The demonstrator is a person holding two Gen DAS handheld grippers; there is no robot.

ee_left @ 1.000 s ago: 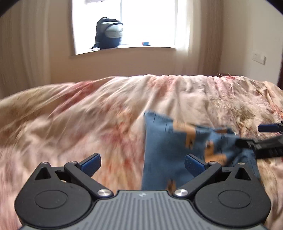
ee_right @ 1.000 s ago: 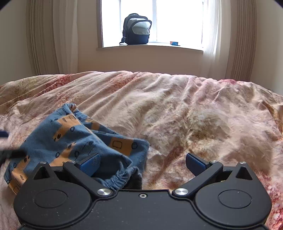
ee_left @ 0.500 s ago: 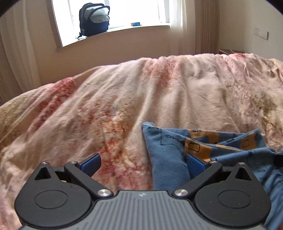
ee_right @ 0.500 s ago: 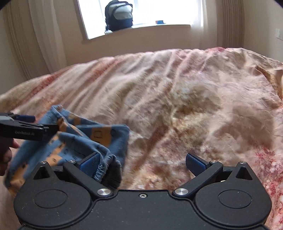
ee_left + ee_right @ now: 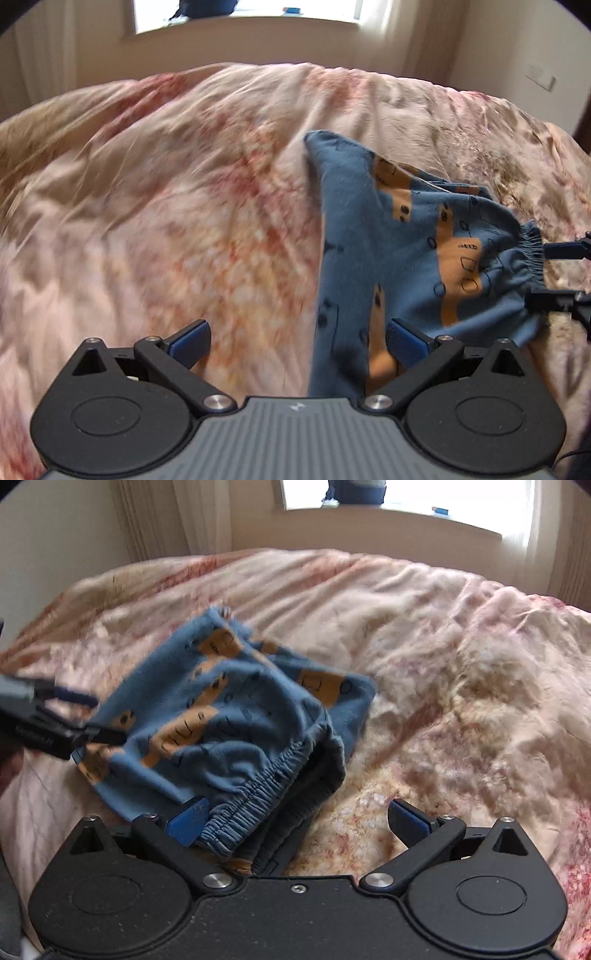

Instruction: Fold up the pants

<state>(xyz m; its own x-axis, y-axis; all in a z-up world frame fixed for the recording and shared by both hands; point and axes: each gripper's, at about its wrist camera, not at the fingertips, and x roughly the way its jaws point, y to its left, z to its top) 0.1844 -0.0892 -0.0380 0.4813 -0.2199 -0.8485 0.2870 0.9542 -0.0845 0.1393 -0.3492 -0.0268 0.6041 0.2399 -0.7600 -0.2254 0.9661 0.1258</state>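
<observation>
- Left gripper (image 5: 297,341): jaws spread wide, holding nothing; right pad over a leg of the pants (image 5: 402,240).
- Right gripper (image 5: 297,821): jaws wide apart, nothing clamped; left pad touching the gathered waistband (image 5: 258,786).
- Pants: blue, orange print, crumpled, lying centre-left of the right view on the floral bedspread (image 5: 461,686).
</observation>
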